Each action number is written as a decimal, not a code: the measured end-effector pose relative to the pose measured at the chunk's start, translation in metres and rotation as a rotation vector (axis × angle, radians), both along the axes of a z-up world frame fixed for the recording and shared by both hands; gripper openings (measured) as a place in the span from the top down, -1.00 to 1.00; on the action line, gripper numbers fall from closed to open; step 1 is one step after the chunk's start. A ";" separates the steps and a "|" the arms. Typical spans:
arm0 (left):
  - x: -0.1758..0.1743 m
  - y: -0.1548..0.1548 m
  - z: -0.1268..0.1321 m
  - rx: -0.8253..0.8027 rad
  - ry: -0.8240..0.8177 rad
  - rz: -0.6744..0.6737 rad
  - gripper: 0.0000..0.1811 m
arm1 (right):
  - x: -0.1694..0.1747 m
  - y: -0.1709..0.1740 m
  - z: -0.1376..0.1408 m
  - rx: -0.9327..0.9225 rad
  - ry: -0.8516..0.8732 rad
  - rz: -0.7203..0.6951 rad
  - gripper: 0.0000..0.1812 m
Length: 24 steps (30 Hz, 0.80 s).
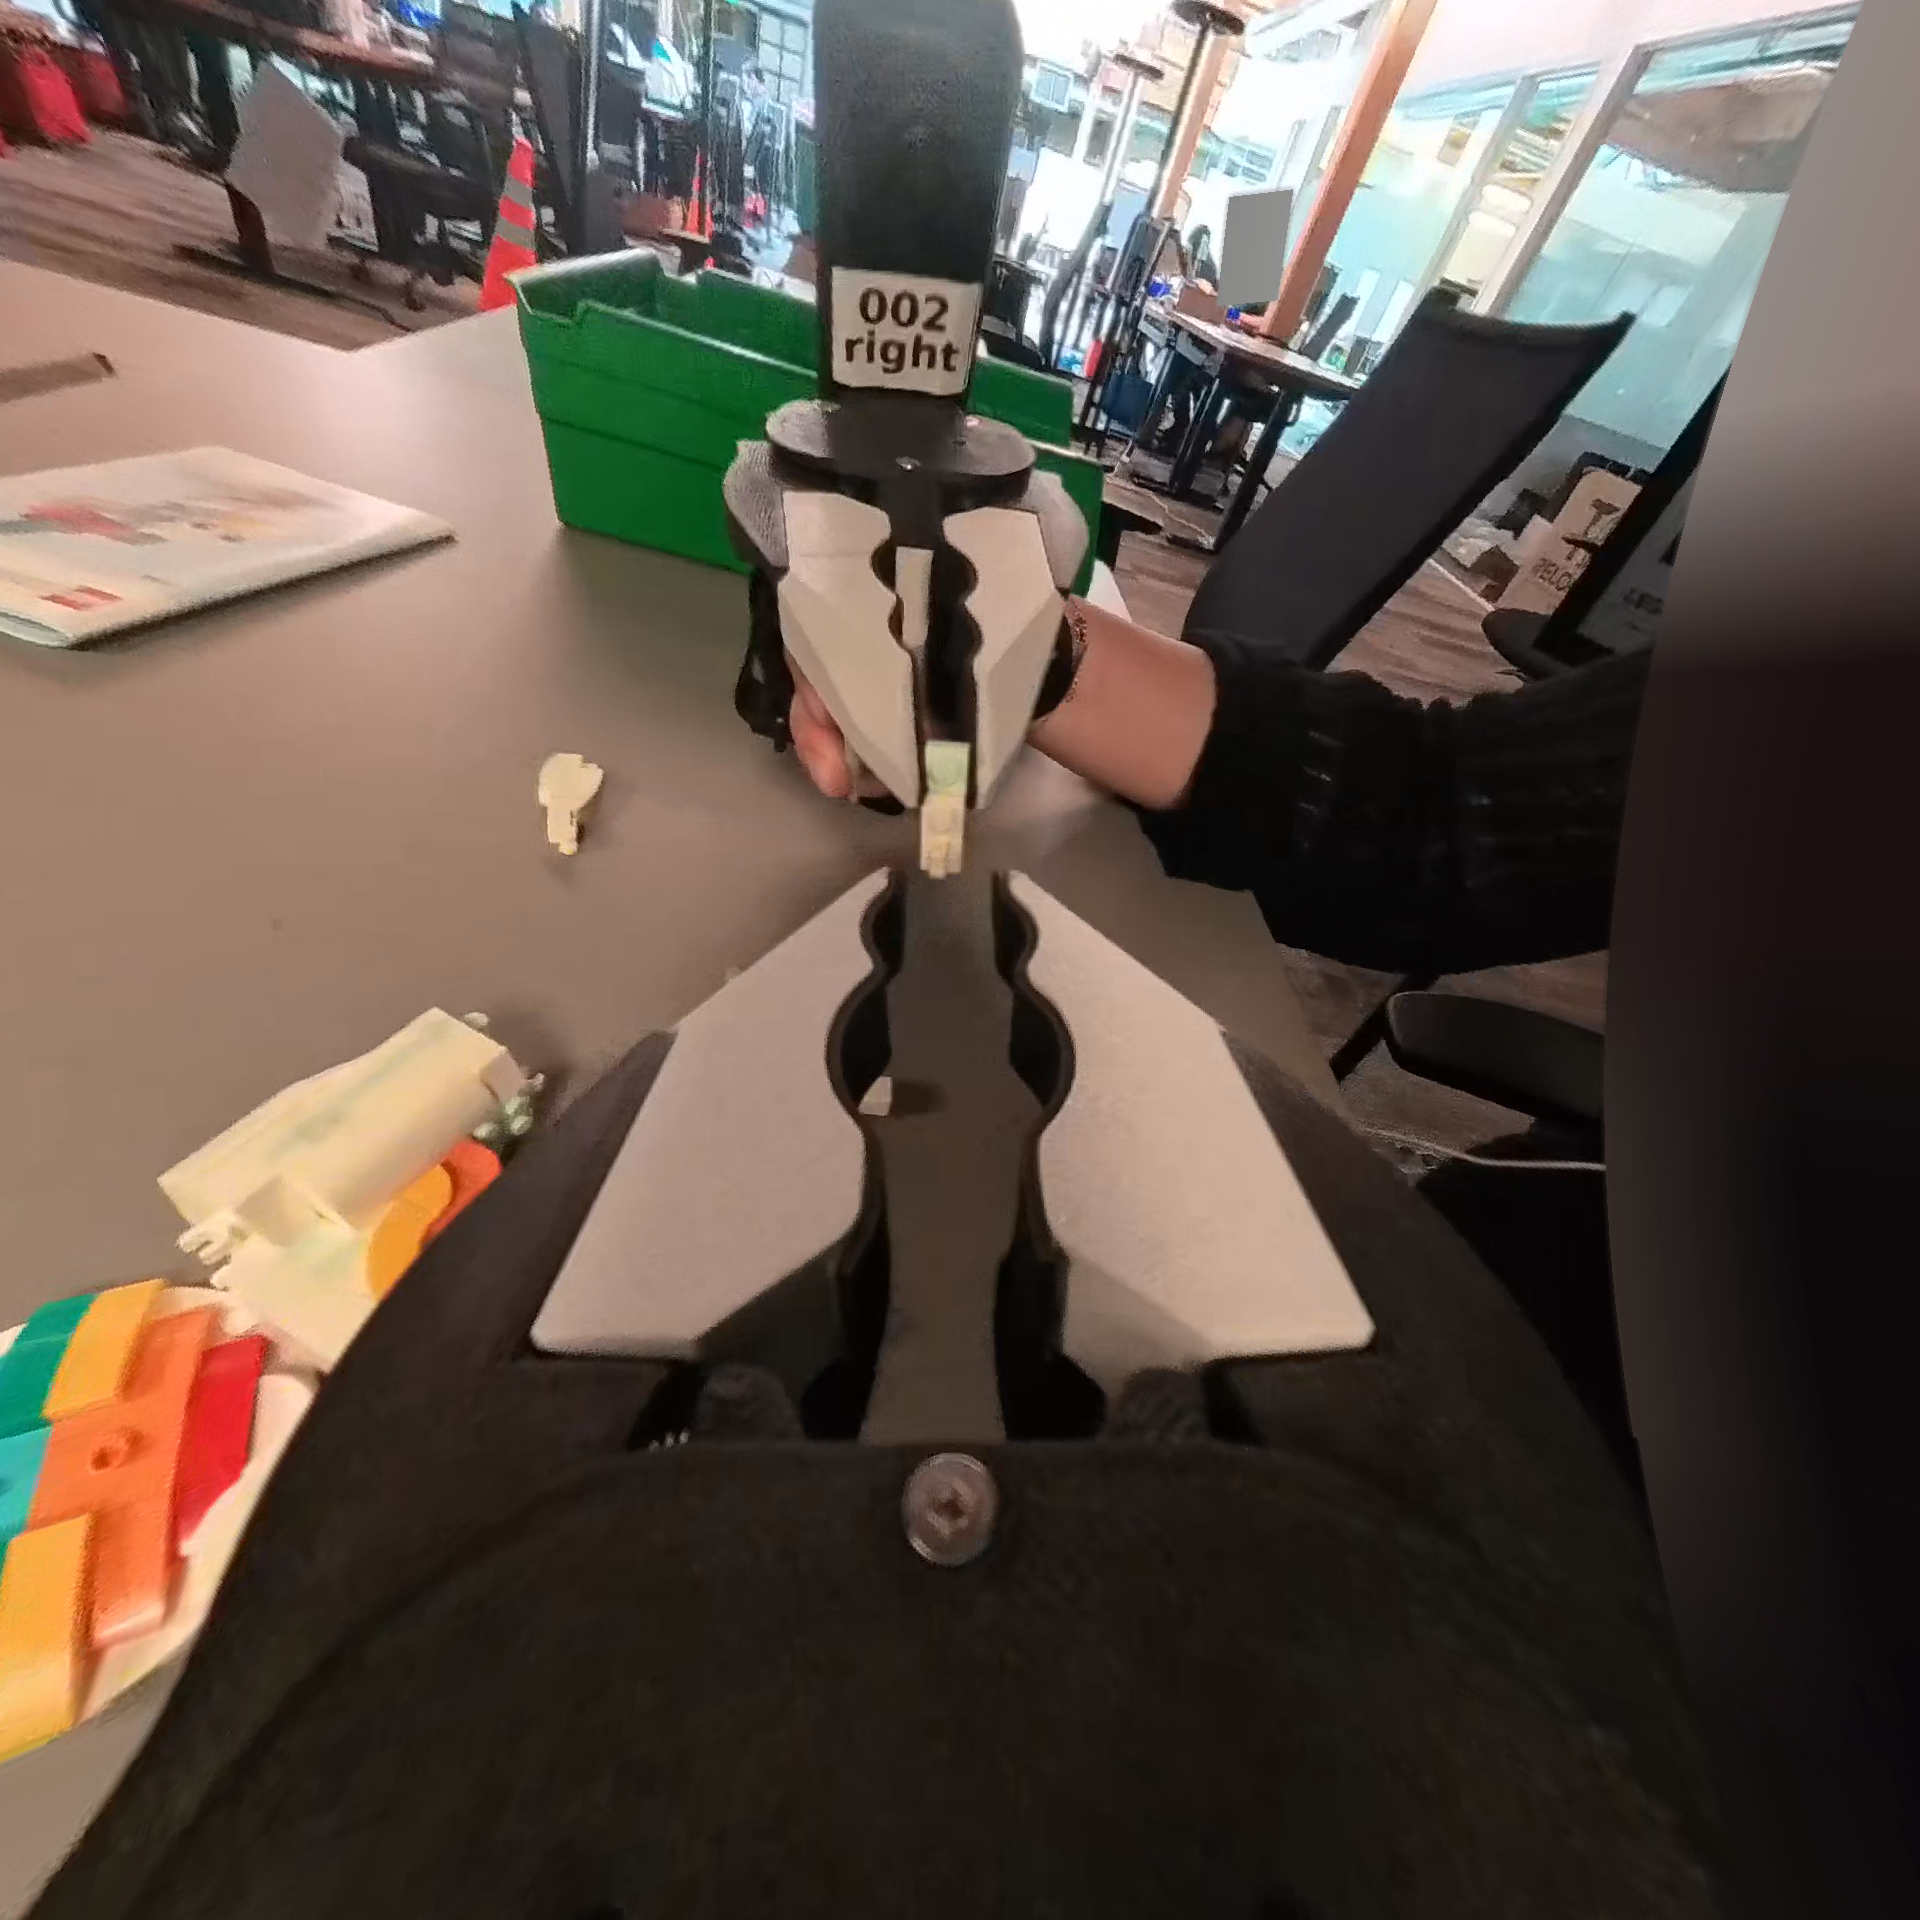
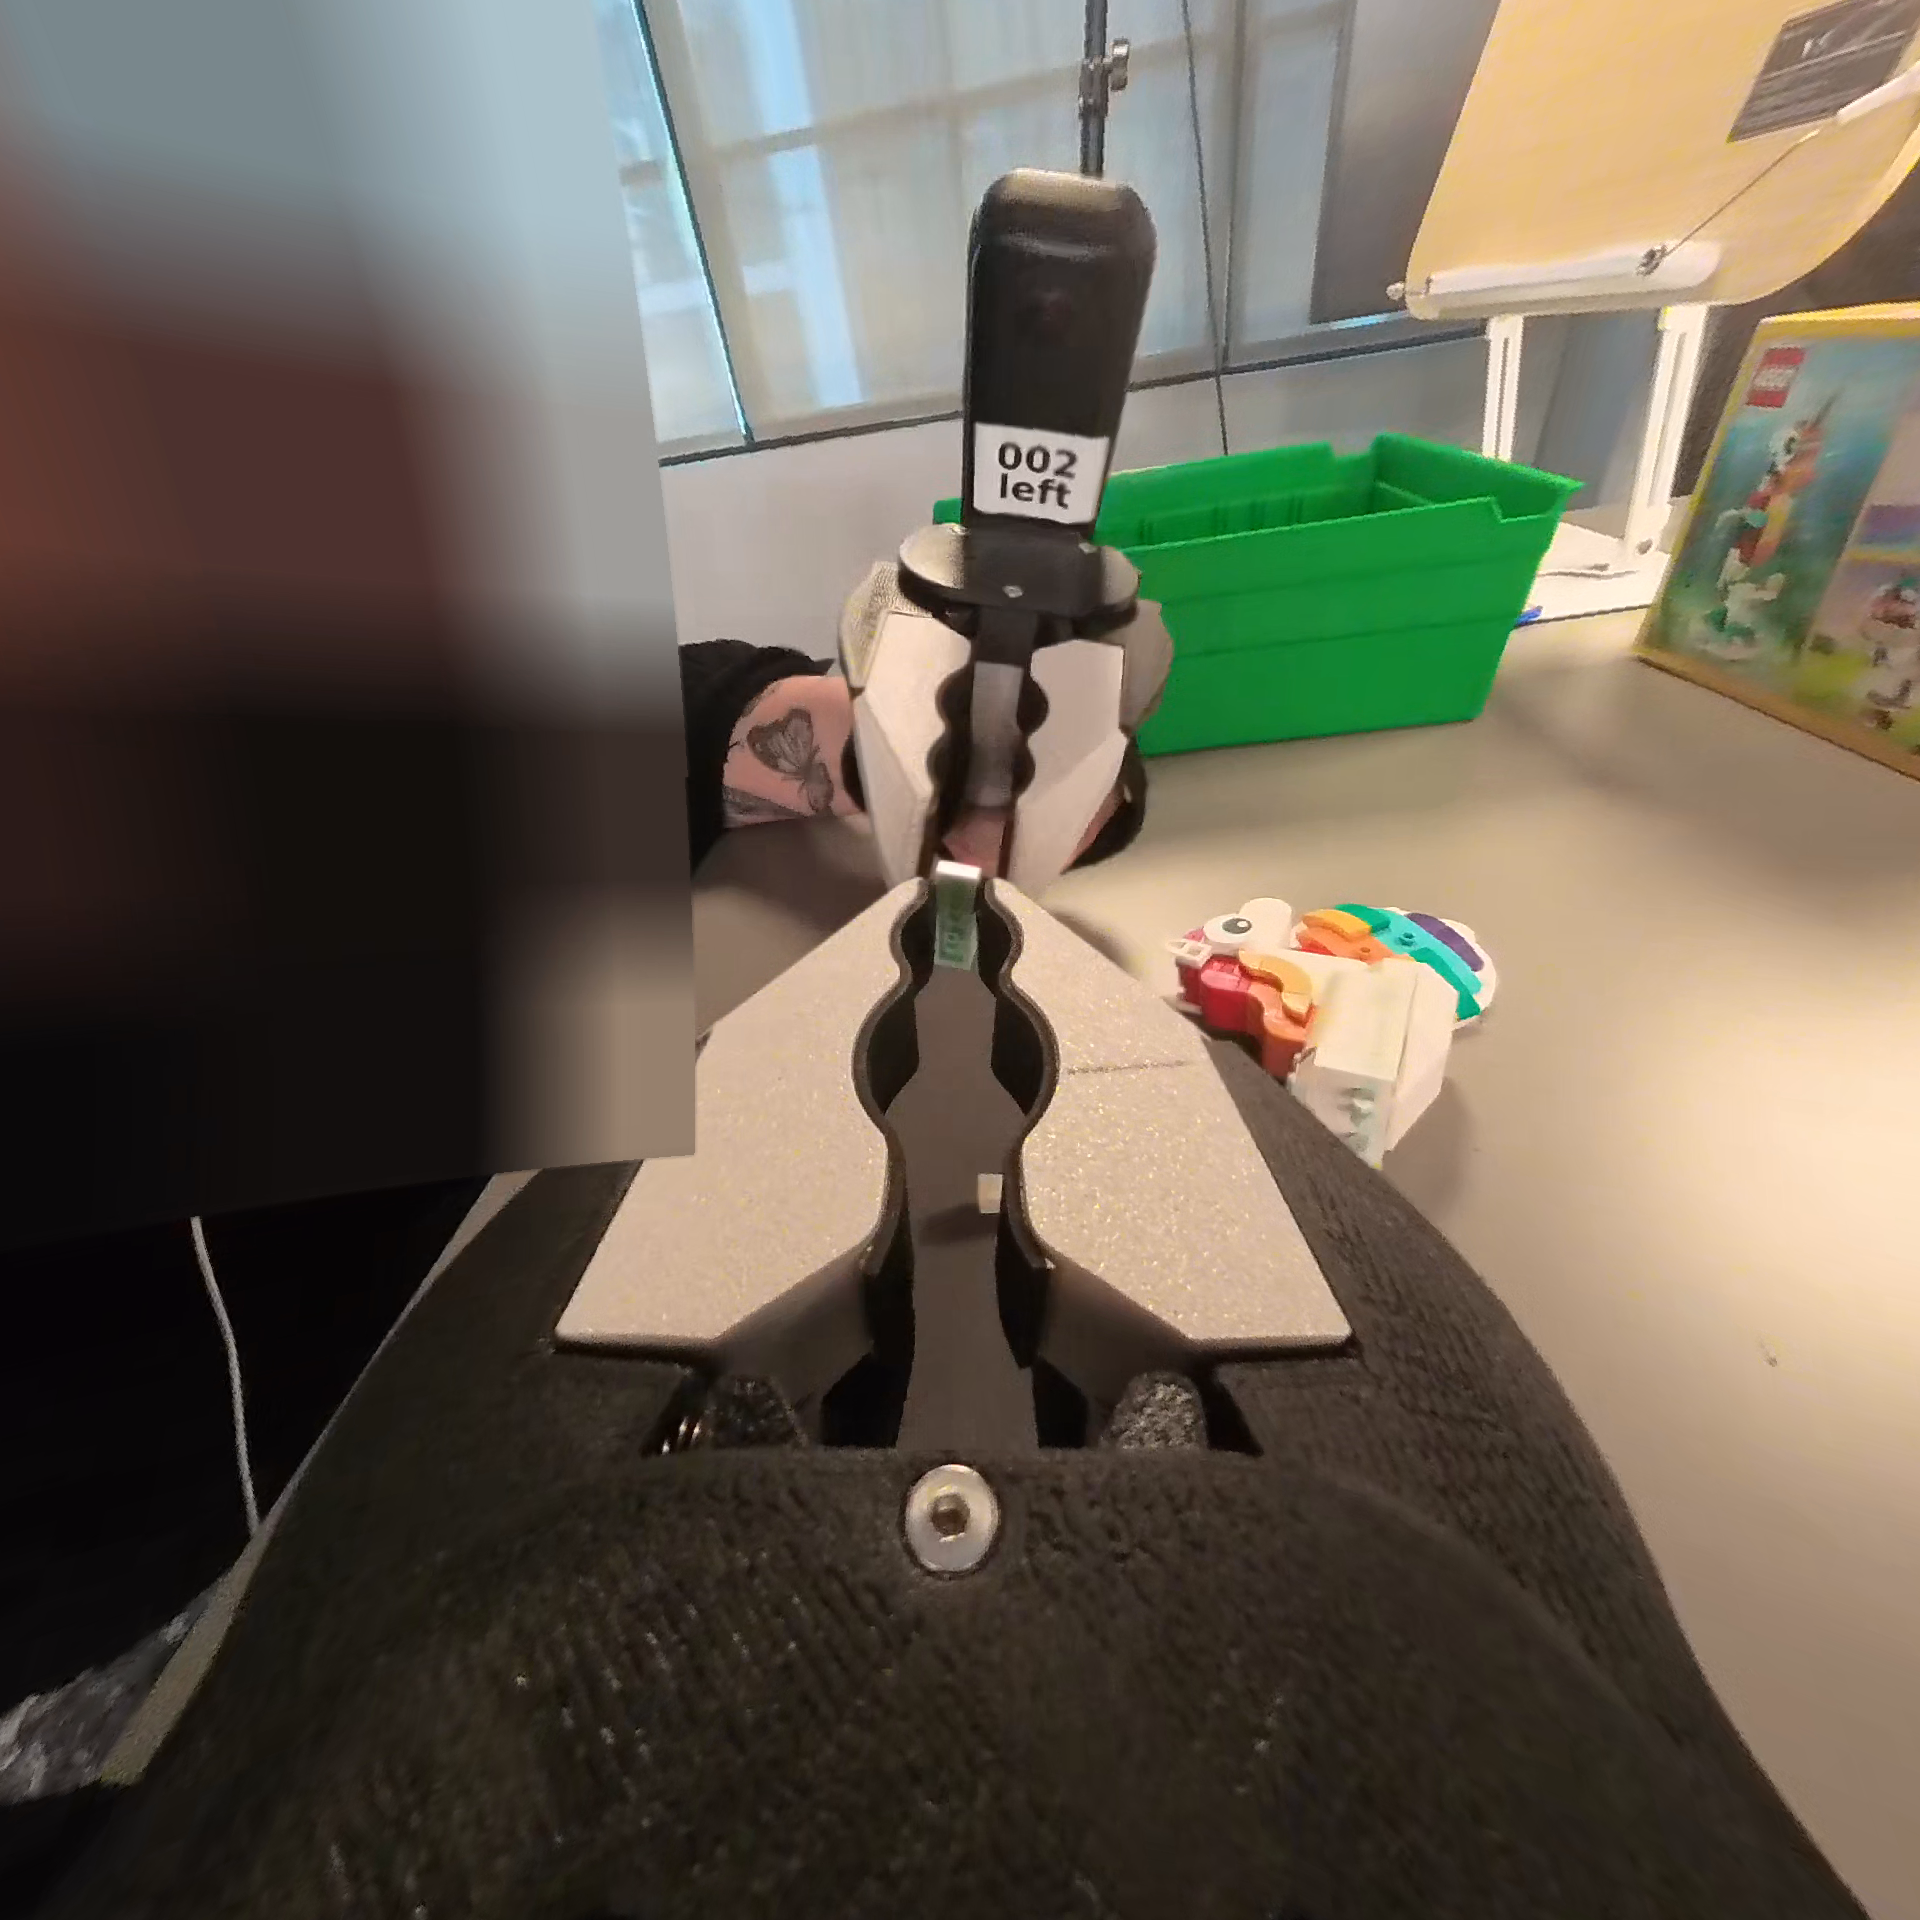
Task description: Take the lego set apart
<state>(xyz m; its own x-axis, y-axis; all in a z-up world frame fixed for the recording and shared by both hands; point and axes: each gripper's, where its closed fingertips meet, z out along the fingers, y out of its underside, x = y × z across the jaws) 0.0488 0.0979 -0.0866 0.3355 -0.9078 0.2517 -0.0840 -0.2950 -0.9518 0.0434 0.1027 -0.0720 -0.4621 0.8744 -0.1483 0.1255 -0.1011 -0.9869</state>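
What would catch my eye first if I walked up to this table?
Two hand-held grippers face each other tip to tip: the right gripper pinches a small pale lego piece, with the open left gripper just short of it. Beside them on the grey table lies a rainbow-coloured lego unicorn, with a green bin behind.

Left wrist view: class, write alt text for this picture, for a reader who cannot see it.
The right gripper faces the camera, shut on a small pale lego piece above the grey table, with the left gripper open just short of it. A colourful lego model lies at lower left, a loose white piece further off, a green bin behind.
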 end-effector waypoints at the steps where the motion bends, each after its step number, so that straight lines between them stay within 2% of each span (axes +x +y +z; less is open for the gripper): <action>1: 0.001 0.001 -0.002 -0.004 0.003 0.004 0.82 | -0.001 -0.001 -0.001 0.002 -0.003 0.003 0.93; 7: 0.001 0.002 -0.003 0.010 0.005 0.012 0.97 | -0.004 -0.003 -0.004 0.025 -0.013 -0.004 0.93; 10: -0.003 0.002 -0.005 0.057 0.069 0.032 0.98 | -0.005 -0.003 -0.008 0.091 -0.035 -0.023 0.93; 20: -0.004 0.005 -0.007 0.108 0.121 0.064 0.99 | 0.002 0.002 -0.023 0.340 -0.168 -0.102 0.94; 22: -0.005 0.005 -0.002 0.104 0.090 0.057 0.99 | 0.004 0.010 -0.034 0.403 -0.233 -0.133 0.95; 24: -0.014 0.005 0.013 0.107 0.014 0.076 0.99 | 0.009 0.024 -0.049 0.438 -0.308 -0.179 1.00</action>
<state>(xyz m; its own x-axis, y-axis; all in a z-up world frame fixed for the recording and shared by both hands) 0.0343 0.1034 -0.0733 0.4067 -0.9012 0.1494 -0.0790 -0.1976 -0.9771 0.0522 0.1263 -0.1206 -0.2934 0.9455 0.1413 0.4328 0.2632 -0.8622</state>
